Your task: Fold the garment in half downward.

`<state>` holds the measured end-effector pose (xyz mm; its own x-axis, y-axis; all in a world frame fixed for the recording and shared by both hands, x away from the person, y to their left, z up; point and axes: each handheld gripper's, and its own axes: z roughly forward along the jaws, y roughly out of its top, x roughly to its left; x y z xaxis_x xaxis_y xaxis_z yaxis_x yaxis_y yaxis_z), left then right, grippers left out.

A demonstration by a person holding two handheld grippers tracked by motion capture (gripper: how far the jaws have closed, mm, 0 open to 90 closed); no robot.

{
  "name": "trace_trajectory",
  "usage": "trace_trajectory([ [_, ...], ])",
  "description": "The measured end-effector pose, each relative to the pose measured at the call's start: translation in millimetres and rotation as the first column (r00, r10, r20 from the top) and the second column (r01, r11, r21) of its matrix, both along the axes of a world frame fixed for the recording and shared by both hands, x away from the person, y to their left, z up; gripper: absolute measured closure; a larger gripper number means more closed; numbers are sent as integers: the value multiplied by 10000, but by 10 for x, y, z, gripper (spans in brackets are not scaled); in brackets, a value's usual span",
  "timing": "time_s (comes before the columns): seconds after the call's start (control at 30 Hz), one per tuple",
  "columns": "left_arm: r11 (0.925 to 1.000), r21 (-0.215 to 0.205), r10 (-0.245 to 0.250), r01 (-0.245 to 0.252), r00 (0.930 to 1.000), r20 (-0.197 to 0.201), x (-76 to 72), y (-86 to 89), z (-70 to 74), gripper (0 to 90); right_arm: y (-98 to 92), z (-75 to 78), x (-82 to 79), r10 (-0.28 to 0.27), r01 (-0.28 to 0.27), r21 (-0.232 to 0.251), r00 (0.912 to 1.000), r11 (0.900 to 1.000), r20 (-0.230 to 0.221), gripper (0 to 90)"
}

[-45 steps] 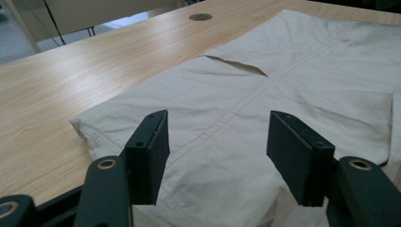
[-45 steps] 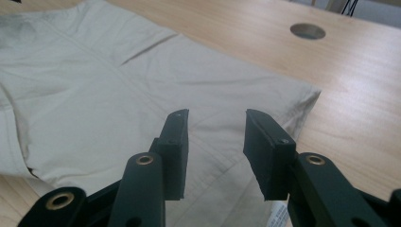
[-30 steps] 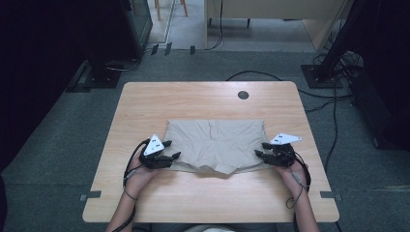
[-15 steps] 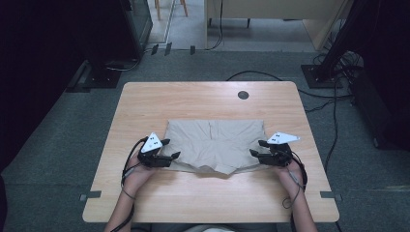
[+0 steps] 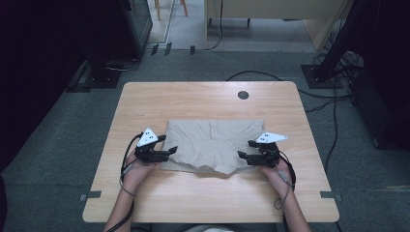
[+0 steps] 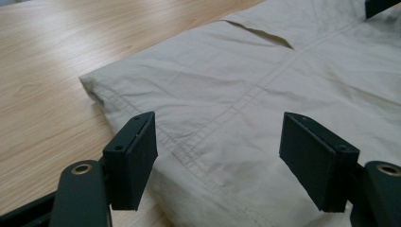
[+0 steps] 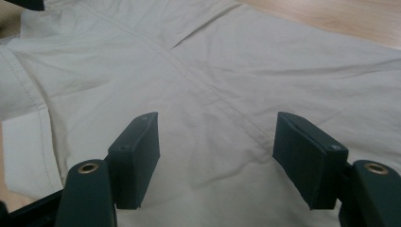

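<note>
Beige shorts [image 5: 212, 145] spread flat on the desk [image 5: 145, 198], nearer the person's edge than the far one, waistband side away, leg openings toward the hands. Light woven cotton by the look: soft, limp, no stiffness to speak of, likely to sag and fold wherever unsupported. Not fragile, not slippery against wood grain; more apt to drag and bunch than to slide cleanly.

Left gripper [image 5: 170, 151] at the left outer seam, right gripper [image 5: 243, 155] at the right leg near the hem. Jaws wide on both, having just been opening; in the left gripper view and the right gripper view, cloth lying slack below and between the pads [image 6: 135, 158] [image 7: 137, 156], pressed by none. Nothing held, then.

Best to take hold at doubled, stitched places: side seam [image 6: 198, 142], hem [image 7: 28, 142], or waistband, where several layers give the pads something thick to bite. Single-layer fabric in mid-panel likely to slip out or lift as a lone peak. Worth pinching both layers together at an edge, low and flat to the desk, and matching left and right so the cloth stays taut between them. Wrinkles around the crotch seam [image 7: 189, 71] likely to shift under any pull.
</note>
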<state>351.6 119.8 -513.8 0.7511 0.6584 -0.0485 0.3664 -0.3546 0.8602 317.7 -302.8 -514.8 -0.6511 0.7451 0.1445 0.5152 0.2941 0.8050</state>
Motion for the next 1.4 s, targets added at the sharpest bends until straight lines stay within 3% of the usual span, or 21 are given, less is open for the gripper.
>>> trace_trajectory([
  [0.5,10000,84,-7,10,9994,-347,43,9,-17,284,323,-89,36,5,-5,-453,10000,9990,0,244],
  [0.63,9999,127,-1,7,9990,-454,50,12,-29,284,409,-126,16,324,-304,-1305,9994,9910,133,244],
  [0.77,9999,147,-11,18,9990,-438,49,14,-26,284,412,-138,11,554,-525,-1552,9984,9865,145,247],
  [0.87,9999,131,-7,12,9990,-441,54,24,-23,284,395,-126,15,527,-524,-1484,9986,9875,-16,247],
  [1.0,9999,151,8,-1,9989,-461,60,25,-30,284,400,-85,24,369,-371,-973,9993,9946,-33,245],
  [1.2,9999,169,-1,9,9990,-451,56,25,-26,284,506,-46,31,519,-509,-734,9986,9960,121,223],
  [1.3,9990,451,29,-14,9995,-318,52,18,-23,284,557,-46,46,572,-565,-699,9983,9959,68,219],
  [1.4,9992,410,41,-26,9994,-352,57,25,-25,284,617,-51,68,647,-647,-592,9979,9961,-12,214],
])
